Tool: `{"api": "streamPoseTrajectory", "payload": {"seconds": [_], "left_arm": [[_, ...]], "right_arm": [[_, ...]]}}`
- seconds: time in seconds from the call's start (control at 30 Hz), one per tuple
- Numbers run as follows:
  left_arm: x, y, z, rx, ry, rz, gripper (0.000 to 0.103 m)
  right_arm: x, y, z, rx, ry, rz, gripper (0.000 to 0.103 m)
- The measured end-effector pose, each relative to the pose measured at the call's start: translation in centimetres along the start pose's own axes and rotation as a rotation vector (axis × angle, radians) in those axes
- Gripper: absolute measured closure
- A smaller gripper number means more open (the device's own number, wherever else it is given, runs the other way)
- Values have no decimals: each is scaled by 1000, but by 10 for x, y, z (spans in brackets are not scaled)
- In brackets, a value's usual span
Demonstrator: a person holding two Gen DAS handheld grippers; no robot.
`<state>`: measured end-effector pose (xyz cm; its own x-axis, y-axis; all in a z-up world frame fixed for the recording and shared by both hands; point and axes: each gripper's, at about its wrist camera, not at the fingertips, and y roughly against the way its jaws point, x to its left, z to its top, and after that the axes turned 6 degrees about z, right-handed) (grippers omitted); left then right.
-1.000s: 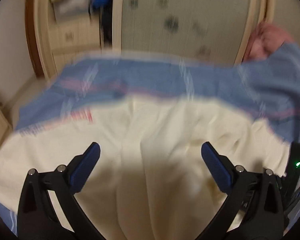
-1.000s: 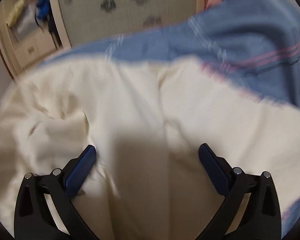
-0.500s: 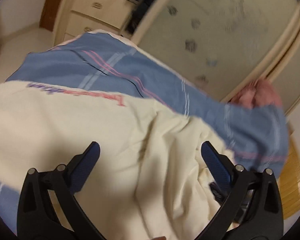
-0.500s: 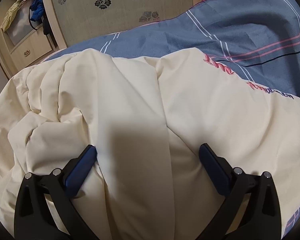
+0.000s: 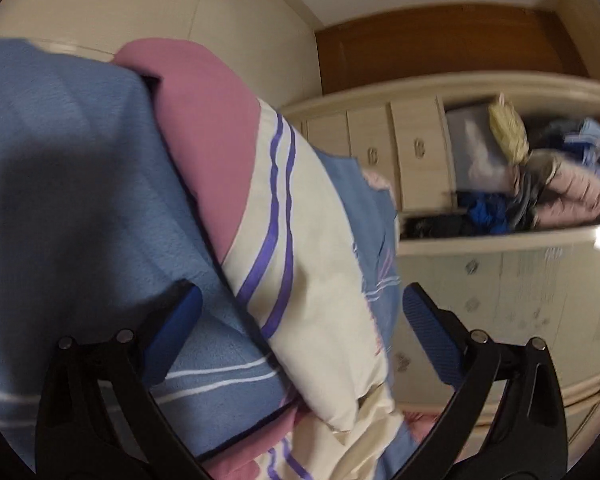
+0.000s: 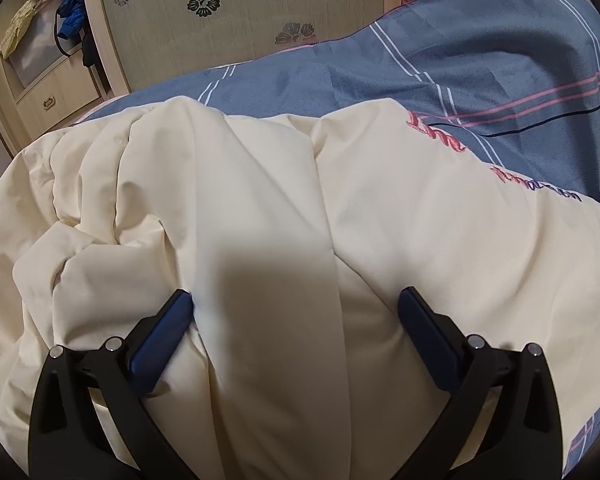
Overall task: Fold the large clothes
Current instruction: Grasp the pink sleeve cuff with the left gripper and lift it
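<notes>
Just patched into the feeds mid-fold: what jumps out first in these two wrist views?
The big cream garment fills the right wrist view, rumpled over the blue striped bedspread, with the open right gripper just above it. The left wrist view is tilted, its open left gripper facing a cream, purple-striped fold and a cluttered wardrobe shelf.

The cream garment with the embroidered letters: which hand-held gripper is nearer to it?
Right. The right hand-held gripper hangs open directly over the cream garment. The left hand-held gripper is open too, aimed at striped bedding and the wardrobe.
</notes>
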<state>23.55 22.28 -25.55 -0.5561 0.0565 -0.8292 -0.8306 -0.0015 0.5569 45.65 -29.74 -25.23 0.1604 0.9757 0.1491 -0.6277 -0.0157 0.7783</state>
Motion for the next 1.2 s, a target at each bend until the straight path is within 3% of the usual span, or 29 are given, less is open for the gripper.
{"api": "streamPoseTrajectory", "payload": {"seconds": [0.1,0.23,0.33,0.47,0.63,0.77,0.87,0.93,1.0,1.03,1.13,1.2], "left_arm": [[-11,-16,7,42,-56,-59,2],[-8,-44,20,99,-13,-170,2],[-16,-62,33,136,-62,-168,2],[-12,-72,40,74,-30,-173,2],[-32,-71,40,-69,-187,-95,2],[-40,-76,40,-97,-229,-75,3],[-27,-74,45,-118,-170,-91,17],[-17,-73,47,-136,-137,-103,33],[-12,-74,50,-137,-132,-108,77],[-8,-77,52,-116,-128,-111,85],[7,-86,60,-13,-37,-217,92],[9,-85,62,8,-16,-247,93]], "right_arm": [[-1,0,0,0,1,1,1],[0,1,0,-1,2,-8,1],[2,2,0,-3,11,-25,1],[2,1,0,-3,7,-25,1],[3,1,1,-2,6,-31,1],[4,1,1,-1,5,-31,1],[4,1,1,-2,6,-32,1],[3,1,1,-2,6,-31,1],[4,1,0,-1,6,-31,1],[4,1,0,-1,6,-31,1],[4,1,0,-1,6,-30,1],[4,1,0,-1,6,-31,1]]}}
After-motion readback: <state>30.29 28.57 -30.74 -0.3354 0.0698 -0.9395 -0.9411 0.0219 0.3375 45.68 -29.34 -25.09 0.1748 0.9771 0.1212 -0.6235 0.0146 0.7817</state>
